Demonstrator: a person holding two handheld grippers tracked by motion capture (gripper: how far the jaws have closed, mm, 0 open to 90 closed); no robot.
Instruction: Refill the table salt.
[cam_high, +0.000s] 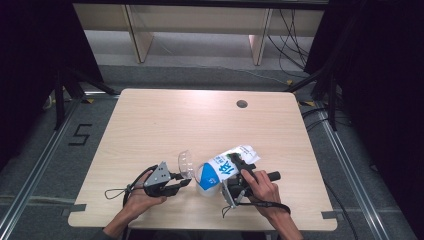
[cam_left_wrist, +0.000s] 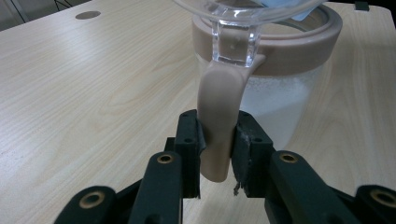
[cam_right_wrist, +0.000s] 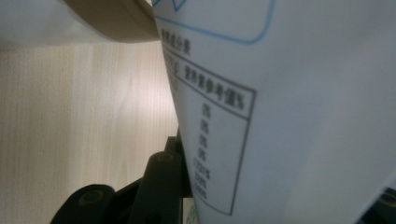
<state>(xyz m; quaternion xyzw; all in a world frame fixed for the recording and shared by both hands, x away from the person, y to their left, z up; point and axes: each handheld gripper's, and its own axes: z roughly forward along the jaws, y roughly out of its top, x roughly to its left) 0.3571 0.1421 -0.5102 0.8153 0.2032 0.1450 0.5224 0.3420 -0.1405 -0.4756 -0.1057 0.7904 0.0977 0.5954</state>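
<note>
Two grips we hold: our left gripper (cam_left_wrist: 218, 144) has its jaws clamped on the beige handle (cam_left_wrist: 218, 126) of the clear plastic jar (cam_high: 201, 176) on the light wooden surface (cam_high: 165, 125); our right gripper (cam_high: 239, 176) has its jaws closed on the tilted white-and-blue bag (cam_high: 226, 166) over the jar's mouth

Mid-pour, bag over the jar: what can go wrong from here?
1. The bag is tipped over the jar, and the clear hinged lid stands up close by; powder may miss the rim and land on the table.
2. The left gripper clamps only the jar's thin handle, so the jar may twist or tip.
3. The right gripper pinches a soft bag, which may sag or slip.
</note>
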